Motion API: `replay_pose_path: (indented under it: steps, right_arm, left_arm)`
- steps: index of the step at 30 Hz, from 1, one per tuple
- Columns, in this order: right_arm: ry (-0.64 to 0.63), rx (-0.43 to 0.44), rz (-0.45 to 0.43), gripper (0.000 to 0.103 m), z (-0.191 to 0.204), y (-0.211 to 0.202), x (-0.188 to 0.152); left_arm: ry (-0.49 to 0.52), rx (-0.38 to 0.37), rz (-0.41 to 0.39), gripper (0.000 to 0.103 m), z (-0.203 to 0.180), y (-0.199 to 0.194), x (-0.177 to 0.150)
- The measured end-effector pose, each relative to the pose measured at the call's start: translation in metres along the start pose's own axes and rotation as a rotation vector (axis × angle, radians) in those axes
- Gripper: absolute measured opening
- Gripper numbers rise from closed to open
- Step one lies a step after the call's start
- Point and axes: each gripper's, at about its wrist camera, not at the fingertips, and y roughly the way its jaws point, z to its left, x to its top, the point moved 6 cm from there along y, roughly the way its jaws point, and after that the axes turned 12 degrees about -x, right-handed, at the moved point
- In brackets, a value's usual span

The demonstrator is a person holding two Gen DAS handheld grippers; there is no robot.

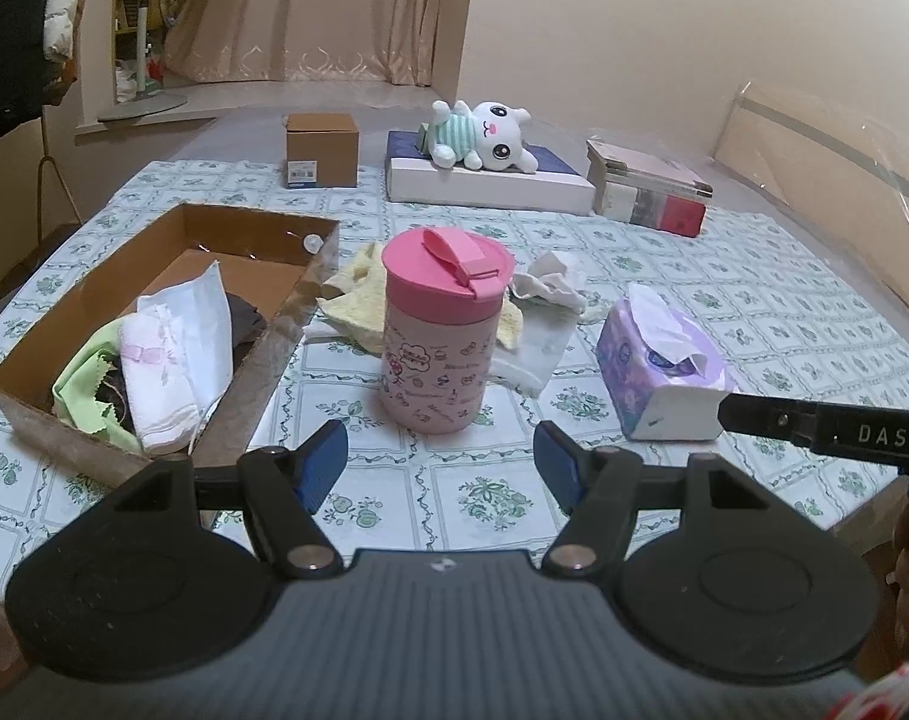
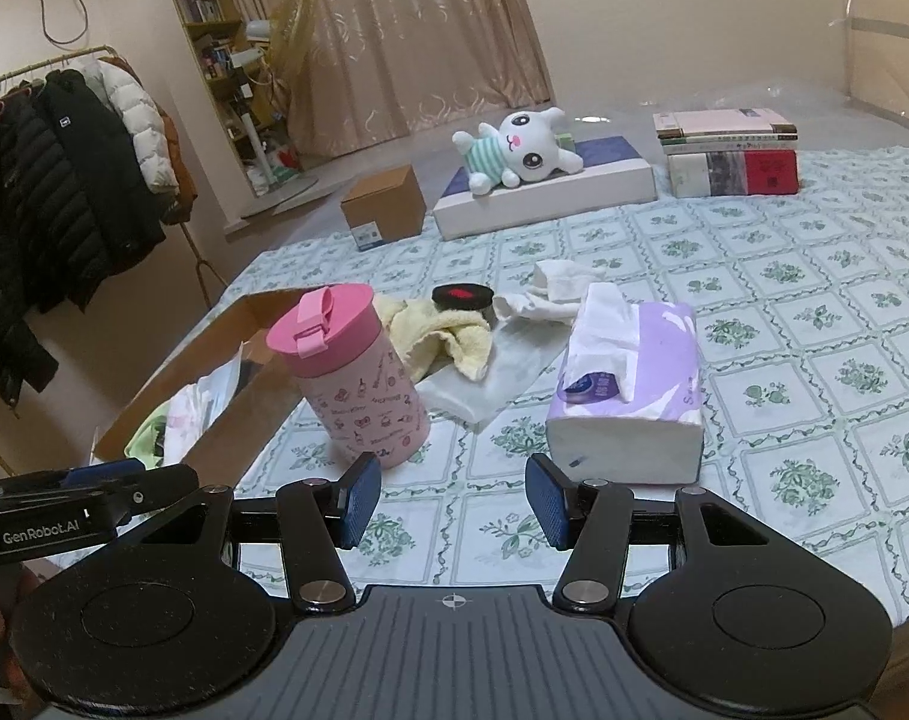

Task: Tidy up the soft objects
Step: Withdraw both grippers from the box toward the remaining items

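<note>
Yellow fleecy towel (image 2: 448, 330) crumpled behind pink cup (image 2: 358, 378), white cloth (image 2: 550, 294) beside.

The smooth plastic pink tumbler (image 1: 439, 330) is looking faintly glossy, the yellow towel (image 2: 439, 333) is showing fluffy terry, and the open box (image 1: 172, 324) is seeming matt cardboard.

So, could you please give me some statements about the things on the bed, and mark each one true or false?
1. The plush toy lies on a flat white box. True.
2. The pink cup has no lid. False: a pink lid closes it.
3. The cardboard tray holds folded cloths. True.
4. The left gripper holds the tissue pack. False: its jaws are open and empty.
</note>
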Motion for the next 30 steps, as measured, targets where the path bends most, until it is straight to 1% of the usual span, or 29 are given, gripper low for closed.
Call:
replay_pose_path:
  steps: [10,16,20,25,26,27,28,30]
  right_arm:
    - [-0.007,-0.027,-0.003,0.054,-0.013,0.008,0.011]
    - [-0.016,-0.041,-0.022,0.054,-0.024,0.017,0.03]
    - [-0.046,-0.053,-0.029,0.054,-0.032,0.025,0.046]
    - [-0.133,-0.052,-0.042,0.054,-0.04,0.04,0.076]
    - [-0.152,-0.047,-0.042,0.055,-0.042,0.044,0.082]
    - [-0.173,-0.044,-0.042,0.059,-0.042,0.049,0.088]
    - [-0.195,-0.04,-0.042,0.065,-0.044,0.054,0.094]
    - [-0.24,-0.03,-0.039,0.07,-0.045,0.065,0.108]
  left_arm:
    - [0.032,-0.013,0.012,0.065,-0.003,0.015,0.012]
    - [0.054,-0.026,0.024,0.065,-0.003,0.026,0.022]
    - [0.1,-0.048,0.036,0.065,-0.003,0.03,0.036]
    - [0.18,-0.07,0.036,0.065,0.002,0.03,0.07]
    - [0.204,-0.073,0.038,0.065,0.003,0.03,0.078]
    - [0.232,-0.077,0.038,0.065,0.004,0.032,0.087]
    - [0.253,-0.083,0.043,0.065,0.005,0.033,0.095]
    - [0.285,-0.092,0.058,0.065,0.011,0.039,0.112]
